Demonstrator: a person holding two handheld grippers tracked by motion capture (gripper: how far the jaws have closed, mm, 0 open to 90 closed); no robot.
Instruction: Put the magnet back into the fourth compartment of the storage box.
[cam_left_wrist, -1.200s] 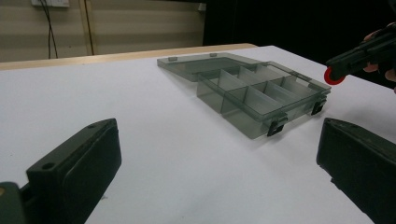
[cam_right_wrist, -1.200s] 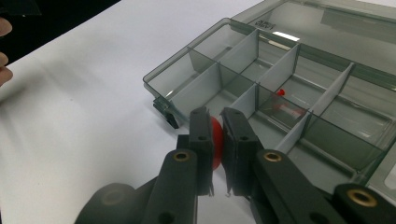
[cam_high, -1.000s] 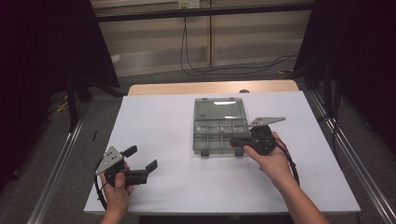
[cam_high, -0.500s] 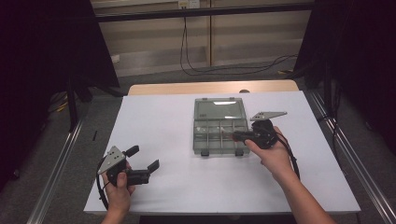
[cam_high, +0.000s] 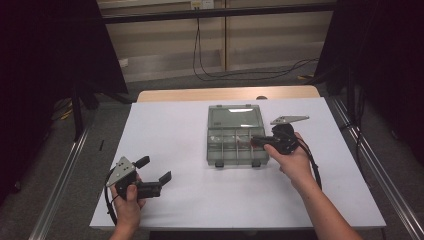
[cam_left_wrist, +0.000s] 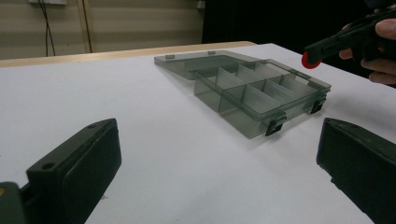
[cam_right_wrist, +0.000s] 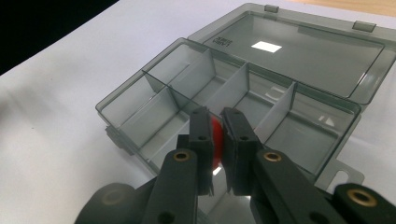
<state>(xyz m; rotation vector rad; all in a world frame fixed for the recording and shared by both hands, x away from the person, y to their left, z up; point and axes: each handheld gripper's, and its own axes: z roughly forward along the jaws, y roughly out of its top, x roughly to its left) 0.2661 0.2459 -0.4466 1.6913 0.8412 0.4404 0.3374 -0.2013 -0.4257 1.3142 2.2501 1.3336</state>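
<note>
Since earlier, the right gripper (cam_high: 256, 141) has moved over the box (cam_high: 235, 134), fingers clamping a red disc (cam_right_wrist: 215, 140). Left gripper (cam_high: 154, 170) rests on the surface (cam_high: 170, 130), fingers spread wide.

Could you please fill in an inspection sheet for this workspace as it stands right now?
Surface: white table top, wooden strip along its far edge.
Job's things: clear grey compartment box, lid laid open and flat behind it; small red disc held over its compartments, which look empty.
Clutter: nothing seen.
Grippers: right gripper shut on the red disc above the box; left gripper open, held near the table's front left, apart from the box.
Cables: black cable trailing from the right gripper; more cables on the floor beyond the table.
Surroundings: dark curtains at both sides, pale wall panels behind.
</note>
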